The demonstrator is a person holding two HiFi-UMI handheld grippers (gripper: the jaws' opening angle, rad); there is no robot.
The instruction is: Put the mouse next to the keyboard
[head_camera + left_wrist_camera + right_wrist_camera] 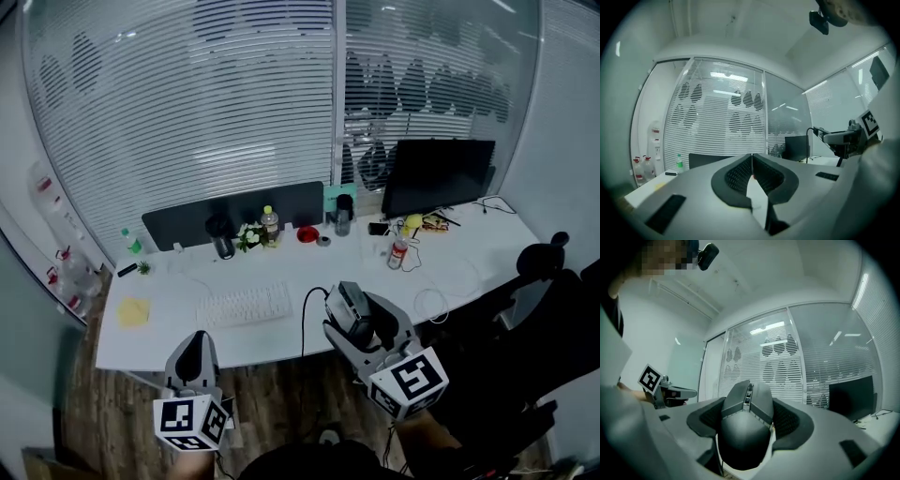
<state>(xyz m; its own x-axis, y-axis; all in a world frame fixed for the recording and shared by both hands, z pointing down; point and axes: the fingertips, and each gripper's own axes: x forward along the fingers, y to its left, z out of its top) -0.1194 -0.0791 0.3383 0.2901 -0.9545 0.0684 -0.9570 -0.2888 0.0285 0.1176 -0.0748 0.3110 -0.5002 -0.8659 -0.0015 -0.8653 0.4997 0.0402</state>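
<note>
I face a long white desk [281, 337] set against a wall of glass with frosted horizontal stripes; the floor under it is dark wood planking. A flat white keyboard [246, 306] lies near the desk's front edge, with a yellow patch [133, 311] to its left. Along the back stand a dark rounded divider panel [234, 214], a few bottles and a black monitor [436, 175]. A black office chair [548, 281] sits at the right end.

My right gripper [361, 323] points level toward the desk, its jaws spread wide and clamped on the flanks of the mouse [745, 427], a matte dark grey, angular shell with a scroll wheel in a central groove. From the head view the mouse sits at the desk's near edge, right of the keyboard and apart from it, with a black cable [303, 323] looping off it.

My left gripper [751, 161], also level, hangs before the desk's left part, its 2 ribbed black pads pressed together on nothing.
</note>
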